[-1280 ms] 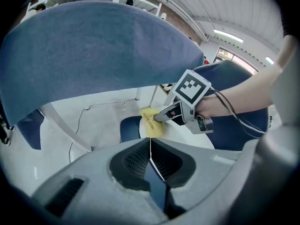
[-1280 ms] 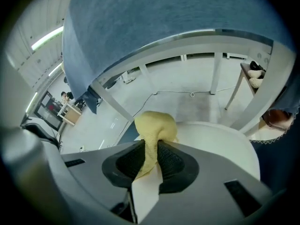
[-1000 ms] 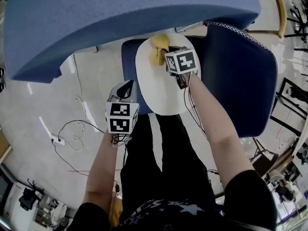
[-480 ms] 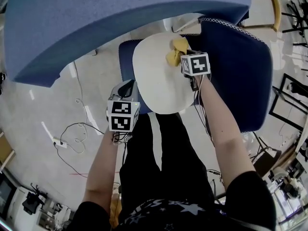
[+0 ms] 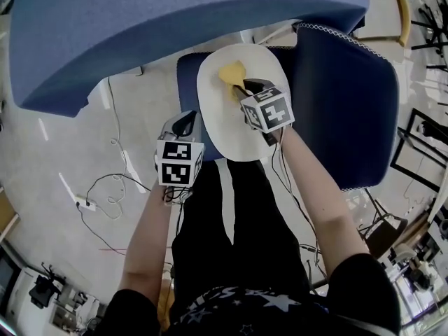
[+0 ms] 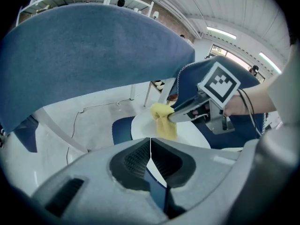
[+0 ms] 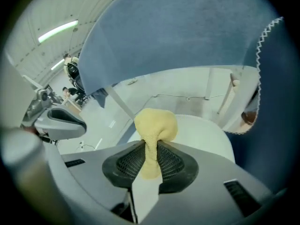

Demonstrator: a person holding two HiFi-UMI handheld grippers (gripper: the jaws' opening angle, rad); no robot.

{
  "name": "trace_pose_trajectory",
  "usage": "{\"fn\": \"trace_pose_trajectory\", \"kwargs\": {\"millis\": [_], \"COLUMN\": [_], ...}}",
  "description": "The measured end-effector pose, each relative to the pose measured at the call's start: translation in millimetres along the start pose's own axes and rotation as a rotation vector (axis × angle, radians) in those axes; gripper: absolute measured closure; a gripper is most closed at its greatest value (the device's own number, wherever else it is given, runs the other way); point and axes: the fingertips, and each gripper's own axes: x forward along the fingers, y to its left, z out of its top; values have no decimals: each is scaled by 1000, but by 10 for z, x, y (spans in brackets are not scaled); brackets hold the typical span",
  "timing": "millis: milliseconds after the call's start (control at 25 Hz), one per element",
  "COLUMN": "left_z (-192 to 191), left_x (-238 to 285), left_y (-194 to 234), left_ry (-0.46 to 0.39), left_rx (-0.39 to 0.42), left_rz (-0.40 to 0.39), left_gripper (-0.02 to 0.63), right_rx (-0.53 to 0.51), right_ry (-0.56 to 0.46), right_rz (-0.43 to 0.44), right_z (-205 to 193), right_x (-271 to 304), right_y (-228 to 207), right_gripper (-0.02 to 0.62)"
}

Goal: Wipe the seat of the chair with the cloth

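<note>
Seat: a white oval seat is seen from above in the head view, with the person's legs at its near edge.
Cloth: a yellow cloth is bunched over the far part of the seat, slightly right of the seat's middle line. In the left gripper view the cloth is seen hanging from the jaw tips down to the seat surface.
Right gripper: the right gripper is held above the right half of the seat, tips toward the seat's far edge. In its own view the jaws are clamped on a pinched neck of the cloth, and the rest is puffed out beyond the tips.
Left gripper: the left gripper is held just off the near-left edge of the seat, over the floor. Its jaws are pressed together with nothing between them.
Blue panel: a large blue upholstered panel is spread beyond the far edge of the seat.
Blue cushion: a darker blue cushion with white edge stitching is placed right of the seat.
Cables: thin cables are looped on the floor, well left of the seat.
</note>
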Motion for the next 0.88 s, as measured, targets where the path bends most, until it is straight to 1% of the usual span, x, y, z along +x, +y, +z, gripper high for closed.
{"fn": "trace_pose_trajectory", "kwargs": {"millis": [80,160,240,280,360,480,600,720,880], "left_z": [-22,-56,-91,-108,-145,-199,-258,-291,-254], "left_x": [-25,-47,-67,-74,-77,-56,-27,9,38], "left_y": [40,93,150,173,203,223,205,147,38], "left_ry": [0,3,8,11,17,24,34,48,53], "left_rx": [-5,-9,-18,-23,-31,-40,-44,-37,-18], "left_rz": [5,13,23,27,34,37,32,19,-2], "left_gripper": [584,584,584,584,584,584,584,584,584], "right_rx": [17,56,85,92,94,79,69,98,112], "right_ry": [14,48,113,150,211,252,260,253,250], "right_rz": [78,150,191,195,179,140,105,63,-38], "right_z": [-6,-68,-194,-271,-413,-539,-583,-620,-721], "right_x": [49,120,213,269,397,551,574,491,308], "right_y": [341,640,843,894,898,765,581,372,-11], "right_gripper": [518,518,518,518,518,518,518,518,518]}}
